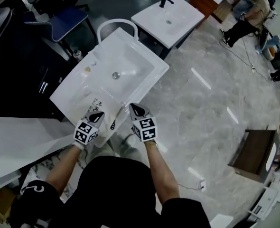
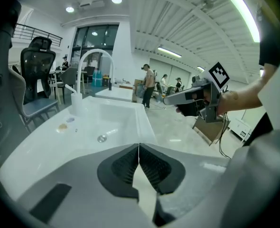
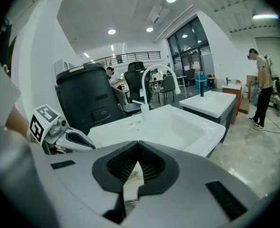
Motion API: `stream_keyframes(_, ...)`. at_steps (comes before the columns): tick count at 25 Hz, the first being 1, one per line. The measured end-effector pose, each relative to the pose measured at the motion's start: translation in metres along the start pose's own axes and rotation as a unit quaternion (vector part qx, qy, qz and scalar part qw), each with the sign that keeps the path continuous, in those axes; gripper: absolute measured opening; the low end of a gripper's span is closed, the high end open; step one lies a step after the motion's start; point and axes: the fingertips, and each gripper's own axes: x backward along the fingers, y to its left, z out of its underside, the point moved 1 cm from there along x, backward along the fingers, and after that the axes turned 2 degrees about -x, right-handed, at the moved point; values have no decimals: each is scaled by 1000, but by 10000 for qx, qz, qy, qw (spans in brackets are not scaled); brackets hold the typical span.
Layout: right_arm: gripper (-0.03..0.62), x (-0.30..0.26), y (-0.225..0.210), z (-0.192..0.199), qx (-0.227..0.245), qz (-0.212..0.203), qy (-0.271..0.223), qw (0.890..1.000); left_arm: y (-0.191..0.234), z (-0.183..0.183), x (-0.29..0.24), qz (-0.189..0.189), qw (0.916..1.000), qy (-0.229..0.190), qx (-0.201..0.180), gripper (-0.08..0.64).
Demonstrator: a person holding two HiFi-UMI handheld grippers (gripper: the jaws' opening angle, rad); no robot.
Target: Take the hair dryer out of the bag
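Note:
A pale cloth bag (image 1: 109,122) with dark print lies on the front edge of a white sink basin (image 1: 130,63), partly hidden under both grippers. No hair dryer shows in any view. My left gripper (image 1: 97,116) hovers over the bag's left part, its jaws shut with nothing between them (image 2: 139,146). Just to the right of the bag's top, my right gripper (image 1: 137,109) is also shut and empty (image 3: 138,144). Each gripper shows in the other's view: the right gripper (image 2: 171,99) and the left gripper (image 3: 90,145).
A white arched faucet (image 1: 117,25) stands at the basin's far rim, with the drain (image 1: 115,75) mid-bowl. A second sink (image 1: 168,15) stands beyond, a dark chair (image 1: 66,20) at far left, a white table (image 1: 16,141) at near left. Marble floor (image 1: 206,103) spreads to the right; a person (image 1: 247,23) sits far off.

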Motion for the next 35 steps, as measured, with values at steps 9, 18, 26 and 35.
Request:
stream_keyframes(9, -5, -3, 20, 63, -57, -155, 539, 9984, -32, 65, -24, 244, 9964, 774, -233, 158)
stream_keyframes(18, -3, 11, 18, 85, -106, -113, 663, 9977, -27, 84, -41, -89, 9940, 1075, -161, 156)
stream_keyframes(26, -3, 14, 22, 80, -98, -144, 630, 9979, -14, 63, -26, -66, 9955, 913, -227, 20)
stream_keyframes(35, -3, 0, 42, 55, -28, -418, 489, 9979, 71, 14, 27, -907, 9953, 325, 17, 18)
